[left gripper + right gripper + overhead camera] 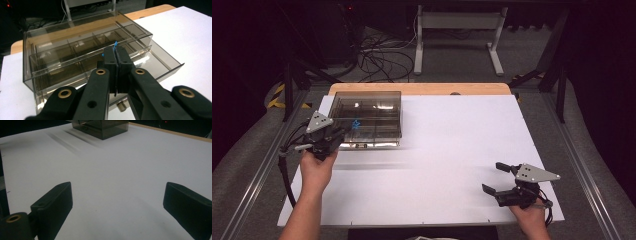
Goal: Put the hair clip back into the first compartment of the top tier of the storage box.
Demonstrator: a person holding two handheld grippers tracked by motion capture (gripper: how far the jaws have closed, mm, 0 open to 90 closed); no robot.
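Note:
A smoky see-through box (pixel 367 102) (pixel 50 50) stands at the table's back left, its compartmented drawer (pixel 162 63) pulled part way out. My left gripper (pixel 344 131) (pixel 115 53) hovers over the drawer's front, shut on a small thin blue item (pixel 356 124) (pixel 115 45) that sticks up between the pads. What the blue item is I cannot tell. My right gripper (pixel 493 177) (pixel 117 197) is held low over the bare white table (pixel 452 140) at the near right, jaws wide open with nothing between them. The box (pixel 100 126) lies far ahead of it.
A small round knob (pixel 122 107) sits on the drawer's front. The wooden tabletop's edge (pixel 422 88) runs behind the white sheet. Beyond the table are cables (pixel 382 55) on the floor and a white stand (pixel 457 30). Metal rails (pixel 582 170) flank the table.

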